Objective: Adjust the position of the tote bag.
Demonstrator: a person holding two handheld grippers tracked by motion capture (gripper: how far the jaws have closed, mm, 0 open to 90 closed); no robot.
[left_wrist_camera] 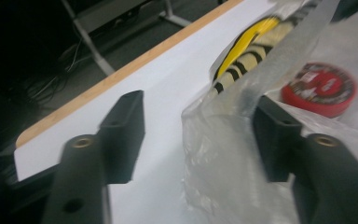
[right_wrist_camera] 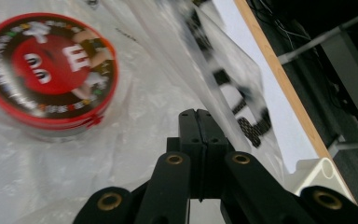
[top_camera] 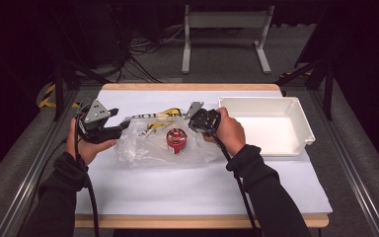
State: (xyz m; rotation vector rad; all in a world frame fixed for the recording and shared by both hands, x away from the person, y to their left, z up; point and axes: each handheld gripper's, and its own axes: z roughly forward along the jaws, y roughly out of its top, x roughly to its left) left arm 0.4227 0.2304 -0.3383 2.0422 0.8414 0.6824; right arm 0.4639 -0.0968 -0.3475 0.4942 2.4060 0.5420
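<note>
The clear plastic bag [top_camera: 148, 143] lies flat on the white worktop [top_camera: 187, 187], its long axis running from one gripper to the other, with a round red tin [top_camera: 176, 140] between them, nearer the right gripper [top_camera: 197, 118]. Its jaws are pressed together, seemingly pinching the bag's edge. The left gripper [left_wrist_camera: 198, 135] has jaws spread astride the opposite edge. A white bin [top_camera: 296, 143] sits beyond the right hand.

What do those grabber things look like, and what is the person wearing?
Each gripper is black. The left gripper has two blocky jaws on arms with brass-coloured rivets, and a grey three-cornered plate with holes on top. The right gripper has a similar plate. A black cable trails from each. The person wears dark long sleeves and no gloves.
</note>
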